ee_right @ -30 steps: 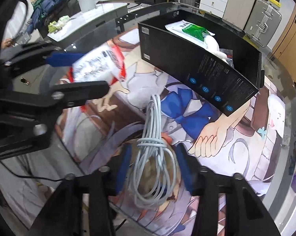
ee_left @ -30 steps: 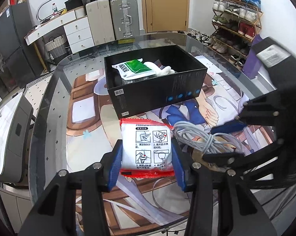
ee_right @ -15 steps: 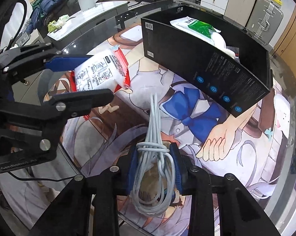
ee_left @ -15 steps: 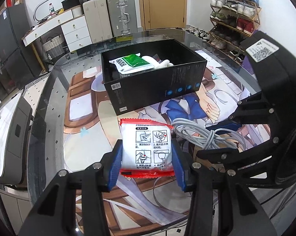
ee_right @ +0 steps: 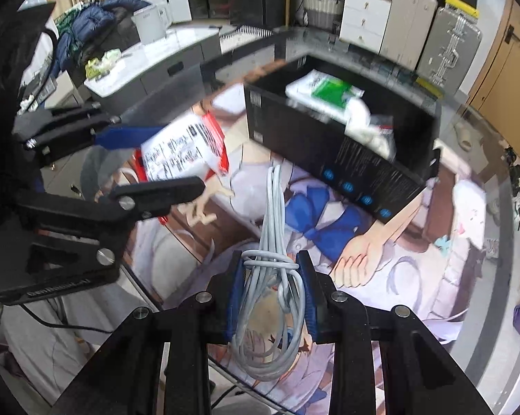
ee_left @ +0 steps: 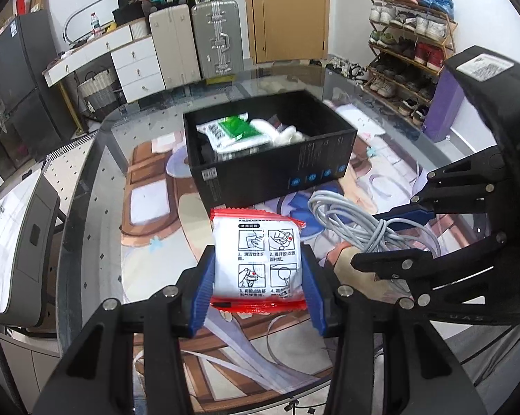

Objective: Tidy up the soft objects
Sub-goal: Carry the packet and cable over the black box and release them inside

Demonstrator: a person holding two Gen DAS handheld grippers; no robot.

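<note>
My left gripper (ee_left: 256, 288) is shut on a white packet with red edges (ee_left: 256, 259) and holds it above the table mat. The packet also shows in the right wrist view (ee_right: 182, 152). My right gripper (ee_right: 270, 294) is shut on a coiled grey cable (ee_right: 270, 276), lifted off the mat. The cable also shows in the left wrist view (ee_left: 356, 221), right of the packet. A black open box (ee_left: 274, 169) stands beyond both. It holds a green-and-white pack (ee_left: 232, 133) and white soft items (ee_left: 287, 133).
The glass table carries a printed anime mat (ee_left: 156, 207). The table's front edge (ee_left: 260, 394) is close below the grippers. A grey chair (ee_left: 28, 242) stands at the left. Suitcases, drawers and a shoe rack (ee_left: 408, 45) line the far walls.
My right gripper has closed on the cable and lifted it. Both grippers have risen and the box now looks farther and lower. The left gripper still holds the packet.
</note>
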